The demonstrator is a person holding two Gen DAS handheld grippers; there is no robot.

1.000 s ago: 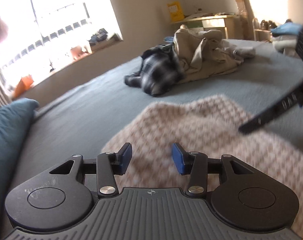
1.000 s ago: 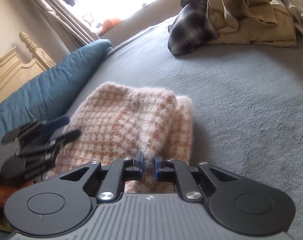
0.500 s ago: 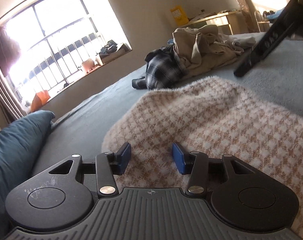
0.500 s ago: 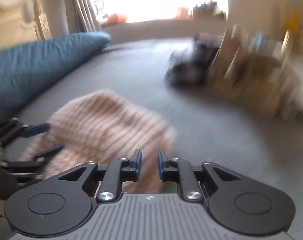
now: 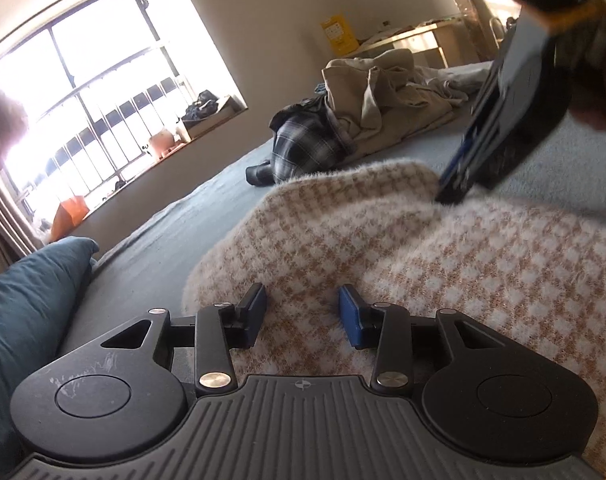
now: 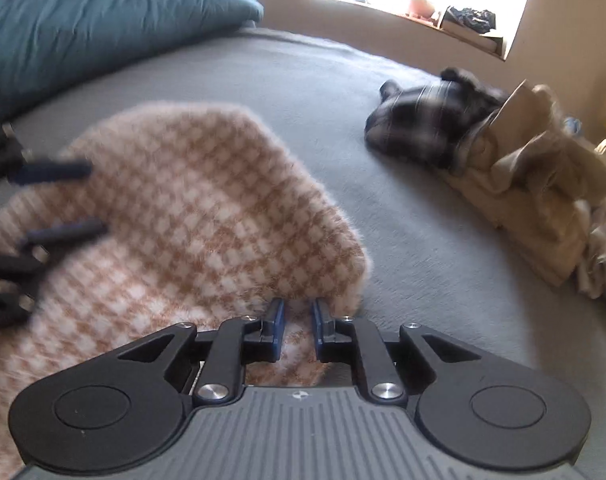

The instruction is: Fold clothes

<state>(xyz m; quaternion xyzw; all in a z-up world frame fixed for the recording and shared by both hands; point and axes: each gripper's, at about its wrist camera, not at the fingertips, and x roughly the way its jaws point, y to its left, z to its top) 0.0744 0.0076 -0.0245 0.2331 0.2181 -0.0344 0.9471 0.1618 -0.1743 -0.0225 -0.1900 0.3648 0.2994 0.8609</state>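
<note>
Your left gripper (image 5: 302,312) sits low over the checked fuzzy garment (image 5: 423,264), its blue pads parted to about a moderate gap; the jaws have just been closing in, with fabric lying between them though the pads do not visibly press on it. Your right gripper (image 6: 297,326) hangs tilted down at the garment's near corner, its jaws only a narrow slot apart, having just been opening; fleecy cloth shows under that slot, but whether it is pinched you cannot tell. The beige-and-white garment lies spread on the grey bed cover (image 6: 403,208), its rounded far edge toward the middle of the bed. A teal pillow (image 6: 83,28) lines the bed's left edge. Toward the far right corner, a dark plaid shirt (image 6: 427,124) rests against a heap of tan clothes (image 6: 543,184). A bright window (image 5: 83,92) stands beyond the bed.
</note>
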